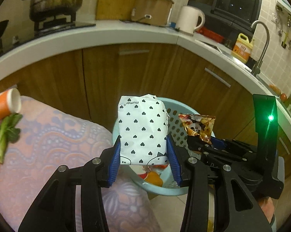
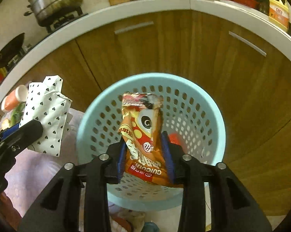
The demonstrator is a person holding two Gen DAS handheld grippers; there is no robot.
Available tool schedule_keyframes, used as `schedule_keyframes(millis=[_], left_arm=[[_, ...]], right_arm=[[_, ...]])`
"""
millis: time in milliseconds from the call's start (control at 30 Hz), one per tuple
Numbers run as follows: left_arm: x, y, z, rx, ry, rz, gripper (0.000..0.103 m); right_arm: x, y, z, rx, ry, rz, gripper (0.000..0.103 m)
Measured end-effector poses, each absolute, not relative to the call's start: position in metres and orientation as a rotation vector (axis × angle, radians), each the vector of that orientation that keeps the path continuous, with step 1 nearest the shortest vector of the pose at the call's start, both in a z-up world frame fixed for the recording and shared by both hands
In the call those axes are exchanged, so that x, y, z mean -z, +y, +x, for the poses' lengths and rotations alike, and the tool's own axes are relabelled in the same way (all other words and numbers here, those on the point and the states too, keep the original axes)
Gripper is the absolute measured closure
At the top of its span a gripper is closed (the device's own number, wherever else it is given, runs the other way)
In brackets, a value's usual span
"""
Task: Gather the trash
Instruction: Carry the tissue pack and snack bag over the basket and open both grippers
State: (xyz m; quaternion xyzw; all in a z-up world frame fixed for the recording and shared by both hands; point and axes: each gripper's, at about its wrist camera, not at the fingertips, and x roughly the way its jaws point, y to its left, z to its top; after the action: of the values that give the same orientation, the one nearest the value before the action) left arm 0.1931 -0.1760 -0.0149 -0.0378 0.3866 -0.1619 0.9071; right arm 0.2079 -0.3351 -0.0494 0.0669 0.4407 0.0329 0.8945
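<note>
Two pieces of trash are held above a pale blue perforated plastic basket (image 2: 184, 112), one in each pair of tongs.

Left tongs (image 1: 144, 154): the blue ribbed pads are clamped on the lower sides of a white paper packet printed with small dark hearts (image 1: 142, 129). The packet is roughly rectangular, creased, and folded over at its top edge. It stands upright between the pads, over the near-left rim of the basket. In the right wrist view the same packet (image 2: 47, 116) lies left of the basket, beyond its rim.

Right tongs (image 2: 145, 154): the pads are clamped on the lower half of an orange glossy foil snack bag with red and yellow print and a cartoon eye (image 2: 143, 133). The bag is crumpled, with a crimped seal along its top edge. It hangs directly over the open mouth of the basket. In the left wrist view the bag (image 1: 198, 125) sits just right of the packet, the two apart.

The basket is round, with a smooth solid rim and walls pierced by rows of oval holes. Coloured wrappers already lie on its floor. It stands on a tiled floor against brown wooden cabinet doors (image 2: 164, 48) with bar handles.

A pink and lilac patterned cloth surface (image 1: 58, 139) adjoins the basket's left side. At its far left edge lie an orange and white paper cup on its side (image 1: 5, 106) and a green leafy vegetable stalk (image 1: 7, 133).

Open room remains above the basket mouth; the cabinet doors close off the far side.
</note>
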Motion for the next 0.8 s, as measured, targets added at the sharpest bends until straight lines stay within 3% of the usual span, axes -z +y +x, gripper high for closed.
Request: schedule_keyframes(millis=[67, 167, 500, 667, 800], left_arm=[[0.020, -0.181, 0.198, 0.324, 0.808, -0.078, 0.042], [0.023, -0.183, 0.202, 0.320, 0.810, -0.088, 0.038], [0.008, -0.161, 0.179, 0.287, 0.758, -0.065, 0.038], [-0.016, -0.139, 0.157, 0.249, 0.693, -0.087, 0.027], [-0.036, -0.120, 0.136, 0.207, 0.639, -0.077, 0.026]], right_arm=[[0.054, -0.338, 0.211, -0.057, 0.926, 0.134, 0.061], [0.063, -0.339, 0.215, -0.057, 0.950, 0.148, 0.049], [0.061, -0.342, 0.204, -0.064, 0.928, 0.178, 0.047], [0.038, -0.325, 0.193, -0.101, 0.870, 0.177, 0.045], [0.016, -0.303, 0.182, -0.138, 0.812, 0.161, 0.043]])
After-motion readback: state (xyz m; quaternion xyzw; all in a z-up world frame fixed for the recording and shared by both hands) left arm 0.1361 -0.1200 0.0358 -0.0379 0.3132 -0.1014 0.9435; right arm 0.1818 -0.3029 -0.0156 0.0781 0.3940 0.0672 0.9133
